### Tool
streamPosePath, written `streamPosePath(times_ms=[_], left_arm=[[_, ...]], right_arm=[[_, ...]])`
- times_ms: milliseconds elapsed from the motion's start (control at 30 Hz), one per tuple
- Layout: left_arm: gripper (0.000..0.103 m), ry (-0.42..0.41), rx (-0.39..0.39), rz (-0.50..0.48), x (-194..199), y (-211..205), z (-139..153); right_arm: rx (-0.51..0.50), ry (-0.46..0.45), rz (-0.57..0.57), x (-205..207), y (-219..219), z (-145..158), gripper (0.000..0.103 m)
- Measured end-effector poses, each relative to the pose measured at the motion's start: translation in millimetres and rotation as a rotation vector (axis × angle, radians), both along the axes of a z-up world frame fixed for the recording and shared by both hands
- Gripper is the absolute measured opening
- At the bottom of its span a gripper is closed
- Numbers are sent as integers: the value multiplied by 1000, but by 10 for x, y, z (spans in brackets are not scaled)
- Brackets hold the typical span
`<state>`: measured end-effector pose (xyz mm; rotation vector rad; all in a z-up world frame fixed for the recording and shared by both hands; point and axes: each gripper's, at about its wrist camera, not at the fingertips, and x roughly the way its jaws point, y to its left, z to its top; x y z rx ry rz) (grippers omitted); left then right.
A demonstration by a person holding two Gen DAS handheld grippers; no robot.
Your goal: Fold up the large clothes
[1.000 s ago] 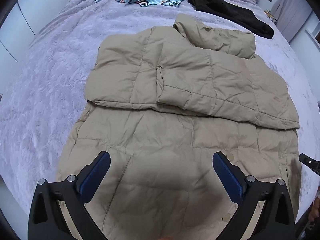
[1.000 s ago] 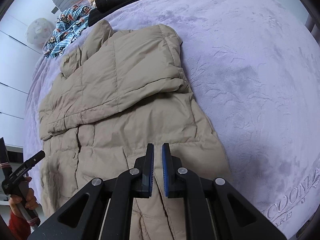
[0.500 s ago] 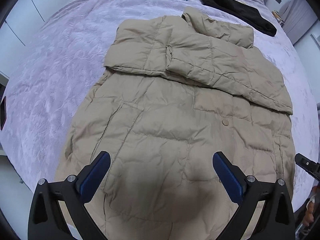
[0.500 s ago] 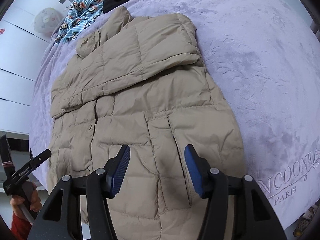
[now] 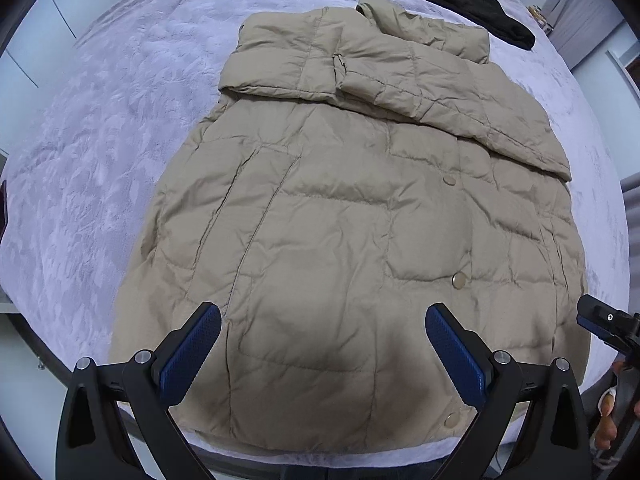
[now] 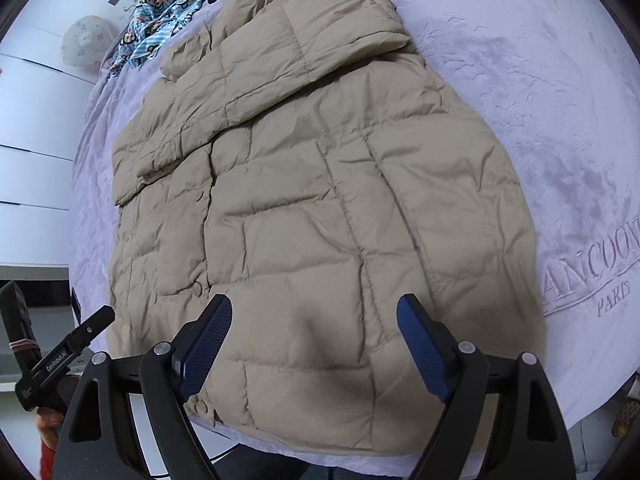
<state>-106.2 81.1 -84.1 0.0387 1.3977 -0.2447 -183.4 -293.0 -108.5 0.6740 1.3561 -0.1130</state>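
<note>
Quilted beige jacket of smooth, faintly shiny cloth — lying on a plush, embossed lilac blanket.

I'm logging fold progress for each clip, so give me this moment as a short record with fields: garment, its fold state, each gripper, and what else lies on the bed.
garment: beige puffer jacket, lying flat, snap front up
fold state: both sleeves folded across the chest; lower body not yet folded up
surface: lilac bedspread
left gripper: open, over the hem, holding nothing
right gripper: open, over the hem, holding nothing
other items: black garment and blue monkey-print cloth beyond the collar
</note>
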Motion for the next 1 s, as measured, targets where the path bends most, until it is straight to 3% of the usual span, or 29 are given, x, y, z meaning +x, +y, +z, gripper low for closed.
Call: streamPosePath(times_ms=[100,433,833,1000], left_arm=[[102,-2,14,-35,-103,90,-13],[102,12,17,-110,-369,440,-55],[102,62,11,-29,-684,701,-125],[102,111,-142,64,-803,844,-221]], right_arm=[[8,-4,-23,-95,170,15,103],[66,0,-220,-615,429,44,103],[170,16,-293,-829,455,19,103],[194,7,-305,-995,234,20,103]])
